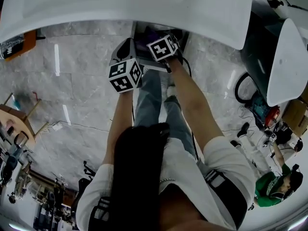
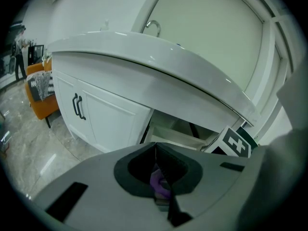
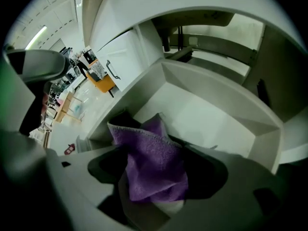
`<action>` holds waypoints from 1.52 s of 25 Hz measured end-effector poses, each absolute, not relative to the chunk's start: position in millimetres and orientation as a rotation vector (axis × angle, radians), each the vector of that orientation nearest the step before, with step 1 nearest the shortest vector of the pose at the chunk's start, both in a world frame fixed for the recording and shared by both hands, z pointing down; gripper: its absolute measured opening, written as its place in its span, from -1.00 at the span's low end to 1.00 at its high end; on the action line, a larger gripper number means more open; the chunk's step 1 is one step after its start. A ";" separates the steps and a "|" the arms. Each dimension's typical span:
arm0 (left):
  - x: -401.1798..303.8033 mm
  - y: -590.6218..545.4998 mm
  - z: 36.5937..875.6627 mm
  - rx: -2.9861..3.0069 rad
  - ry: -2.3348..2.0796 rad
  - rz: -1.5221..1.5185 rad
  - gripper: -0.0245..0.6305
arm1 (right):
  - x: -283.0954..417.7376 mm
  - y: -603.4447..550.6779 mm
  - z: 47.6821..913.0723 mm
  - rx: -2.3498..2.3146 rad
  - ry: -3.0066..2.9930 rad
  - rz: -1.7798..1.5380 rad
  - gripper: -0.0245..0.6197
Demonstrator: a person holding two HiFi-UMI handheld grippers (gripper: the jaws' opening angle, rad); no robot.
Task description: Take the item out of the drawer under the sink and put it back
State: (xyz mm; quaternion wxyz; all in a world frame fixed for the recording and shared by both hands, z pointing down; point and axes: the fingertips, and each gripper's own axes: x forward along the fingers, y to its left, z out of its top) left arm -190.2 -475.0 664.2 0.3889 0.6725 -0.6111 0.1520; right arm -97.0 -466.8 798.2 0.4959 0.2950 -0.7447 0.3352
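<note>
The right gripper (image 3: 156, 179) points down into the open drawer (image 3: 216, 110) under the sink (image 2: 159, 73). Its jaws are spread wide, with the purple cloth (image 3: 149, 165) loose between them, apparently for release. The left gripper (image 2: 155, 150), jaws together, stands clear.

I wear a white short-sleeved shirt (image 1: 190, 160) with dark straps (image 1: 226, 189) and pale buckles over both shoulders, and faded blue jeans (image 1: 150, 97). My hair (image 1: 137, 172) is long and dark. My left gripper (image 2: 155, 146) has a smooth grey shell, black padding round the jaws and a black slot on its flank. My right gripper (image 3: 154, 172) has the same grey shell and black padding. Each carries a cube (image 1: 125, 75) faced with black-and-white square markers.
</note>
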 end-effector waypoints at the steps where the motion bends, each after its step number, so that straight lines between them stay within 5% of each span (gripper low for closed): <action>1: -190.9 -474.6 665.8 1.704 -1.554 0.380 -0.91 | -97.3 -468.1 800.0 0.724 -1.800 0.815 0.17; 8: -194.1 -470.2 672.8 1.671 -1.560 0.372 -0.91 | -92.8 -472.4 806.6 0.752 -1.750 0.741 0.17; 18: -187.8 -472.0 674.6 1.663 -1.559 0.391 -0.91 | -76.0 -482.9 804.2 0.834 -1.724 0.684 -0.62; 38: -161.5 -457.8 629.2 1.736 -1.530 0.412 -0.91 | -58.1 -483.5 670.9 1.070 -1.970 0.807 -0.67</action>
